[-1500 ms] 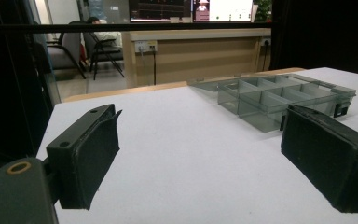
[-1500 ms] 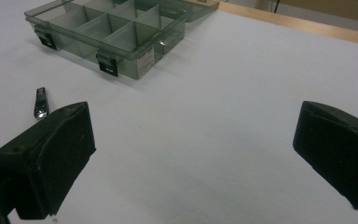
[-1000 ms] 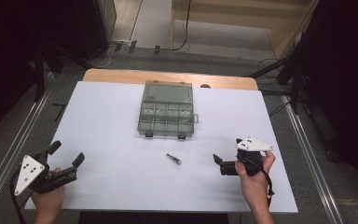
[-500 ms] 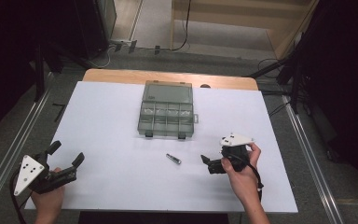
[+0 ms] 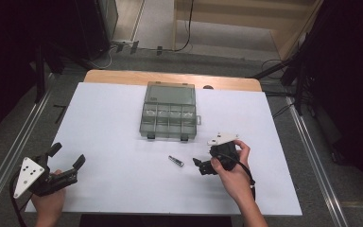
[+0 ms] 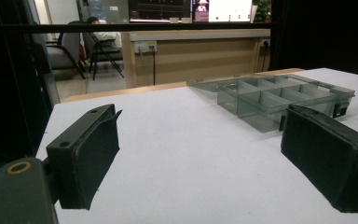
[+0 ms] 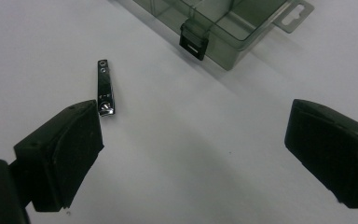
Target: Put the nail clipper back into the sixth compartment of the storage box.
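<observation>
a: black pads on the right hand-held gripper [image 7: 193,154] stand wide apart, released, nothing between them. they have just been narrowing a touch.

b: and the small chrome piece?

a: the nail clipper [image 7: 104,87] lies flat on the white counter [image 5: 113,123], just off the tip of the pad seen at the left in the right gripper view, not yet inside the gap. in the high view the clipper [image 5: 175,161] sits just left of that hand-held gripper [image 5: 199,166], a little nearer than the open grey organiser box [image 5: 170,116].

b: so which step is this?

a: i'd judge it the approach for a pick, with the clipper likely bound for one of the box's compartments.

b: what does the next move need?

a: slide a bit further left so the pads straddle the clipper, drop close to the counter, then close across its narrow width. it's thin and slick, so a high or skewed grip could skid it away.

b: the other hand?

a: the left hand-held gripper [image 5: 66,164] sits at the near left corner, jaws spread and holding nothing, well apart from the box.
</observation>
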Demonstrator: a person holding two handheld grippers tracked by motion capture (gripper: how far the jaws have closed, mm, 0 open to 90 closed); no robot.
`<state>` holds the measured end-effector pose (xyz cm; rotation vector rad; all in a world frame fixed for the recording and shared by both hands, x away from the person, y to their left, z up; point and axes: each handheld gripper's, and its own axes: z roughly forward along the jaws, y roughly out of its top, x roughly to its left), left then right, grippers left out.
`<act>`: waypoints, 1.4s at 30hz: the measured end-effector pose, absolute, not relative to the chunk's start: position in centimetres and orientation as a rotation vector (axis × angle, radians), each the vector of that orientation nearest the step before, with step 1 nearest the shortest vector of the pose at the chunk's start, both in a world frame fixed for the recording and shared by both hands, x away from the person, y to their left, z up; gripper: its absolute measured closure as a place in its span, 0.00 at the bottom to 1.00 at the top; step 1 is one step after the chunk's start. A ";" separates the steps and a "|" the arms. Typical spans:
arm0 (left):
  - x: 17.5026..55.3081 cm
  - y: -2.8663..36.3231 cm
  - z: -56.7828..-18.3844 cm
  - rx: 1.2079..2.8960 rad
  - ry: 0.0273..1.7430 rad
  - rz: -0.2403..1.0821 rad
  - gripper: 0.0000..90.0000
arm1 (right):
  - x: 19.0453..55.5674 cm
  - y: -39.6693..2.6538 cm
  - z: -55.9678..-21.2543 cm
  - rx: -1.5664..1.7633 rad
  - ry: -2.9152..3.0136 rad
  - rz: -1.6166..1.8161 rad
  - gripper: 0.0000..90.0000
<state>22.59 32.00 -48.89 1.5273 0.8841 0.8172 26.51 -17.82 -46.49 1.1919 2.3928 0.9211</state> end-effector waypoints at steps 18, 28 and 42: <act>22.6 32.0 -48.9 1.518 0.887 0.814 0.12 | 27.5 -14.7 -46.7 1.165 2.498 0.830 0.20; 22.6 32.0 -48.9 1.517 0.888 0.814 0.12 | 27.9 -13.2 -47.1 1.156 2.624 0.846 0.35; 22.6 32.1 -48.9 1.516 0.887 0.812 0.12 | 28.2 -11.2 -47.9 1.177 2.673 0.756 0.66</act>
